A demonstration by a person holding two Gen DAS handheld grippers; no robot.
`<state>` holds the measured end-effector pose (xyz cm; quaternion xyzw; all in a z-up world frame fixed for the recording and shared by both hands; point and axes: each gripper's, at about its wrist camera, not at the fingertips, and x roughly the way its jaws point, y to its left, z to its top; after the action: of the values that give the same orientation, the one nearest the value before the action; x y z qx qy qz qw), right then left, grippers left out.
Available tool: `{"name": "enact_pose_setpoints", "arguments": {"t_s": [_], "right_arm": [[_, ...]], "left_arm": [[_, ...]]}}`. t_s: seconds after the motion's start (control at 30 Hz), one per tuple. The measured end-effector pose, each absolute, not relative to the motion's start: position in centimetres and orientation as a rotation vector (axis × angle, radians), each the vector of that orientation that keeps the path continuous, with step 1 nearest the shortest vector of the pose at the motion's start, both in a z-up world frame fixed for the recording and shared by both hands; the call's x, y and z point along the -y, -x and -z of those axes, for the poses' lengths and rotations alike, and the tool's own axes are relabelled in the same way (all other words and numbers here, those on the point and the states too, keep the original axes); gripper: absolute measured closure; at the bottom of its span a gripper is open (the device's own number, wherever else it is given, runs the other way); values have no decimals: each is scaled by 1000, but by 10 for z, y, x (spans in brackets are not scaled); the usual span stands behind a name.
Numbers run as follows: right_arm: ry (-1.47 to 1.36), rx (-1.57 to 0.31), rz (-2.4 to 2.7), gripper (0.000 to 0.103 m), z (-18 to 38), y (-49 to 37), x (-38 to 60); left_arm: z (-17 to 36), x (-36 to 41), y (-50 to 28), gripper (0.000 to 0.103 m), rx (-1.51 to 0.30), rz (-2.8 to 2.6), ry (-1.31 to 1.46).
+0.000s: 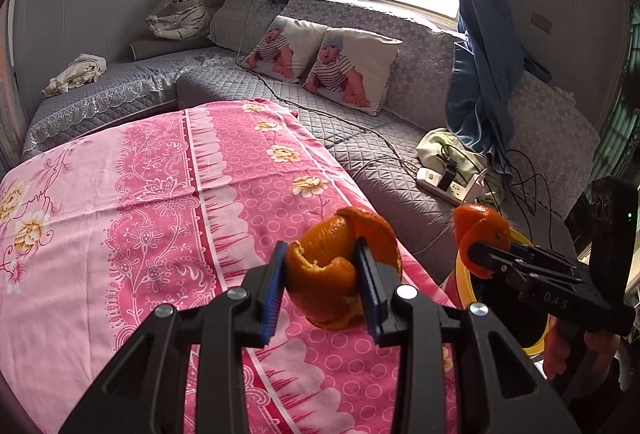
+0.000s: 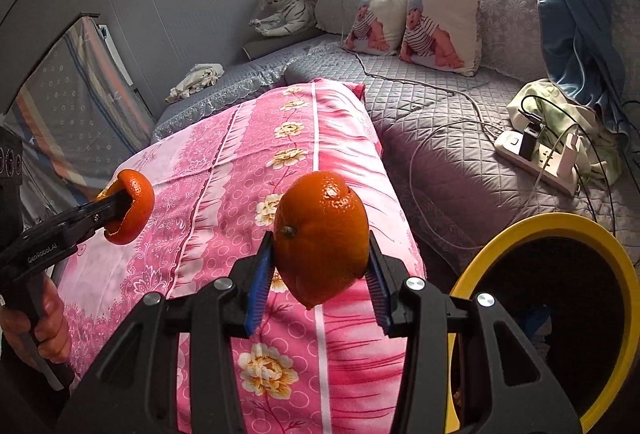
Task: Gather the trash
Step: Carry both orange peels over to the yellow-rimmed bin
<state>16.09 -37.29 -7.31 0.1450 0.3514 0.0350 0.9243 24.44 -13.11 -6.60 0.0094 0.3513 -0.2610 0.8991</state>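
Carrying peel in both hands. Left tongs clamped on a curled piece of orange peel, lifted off the pink floral surface. Right tongs clamped on a second orange peel, a rounded shell with the stem nub showing, held above the surface edge. Just right of the right tongs: yellow-rimmed trash bin, mouth open, dark inside; contents hard to make out. Neither peel is over the bin mouth yet.

Judgement: pickup done for both pieces; drop into the bin is left. No other trash visible on the pink surface.

Farther back: grey quilted sofa, power strip with cables, two printed cushions, plush white tiger.
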Motion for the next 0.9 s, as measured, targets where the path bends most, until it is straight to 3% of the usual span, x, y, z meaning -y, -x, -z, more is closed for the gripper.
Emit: {"name": "enact_pose_setpoints", "arguments": {"t_s": [0.9], "right_arm": [[-440,-638,314,63,100,-85,529]], "left_arm": [[71,307,-200,71,-691,839,-205]]}}
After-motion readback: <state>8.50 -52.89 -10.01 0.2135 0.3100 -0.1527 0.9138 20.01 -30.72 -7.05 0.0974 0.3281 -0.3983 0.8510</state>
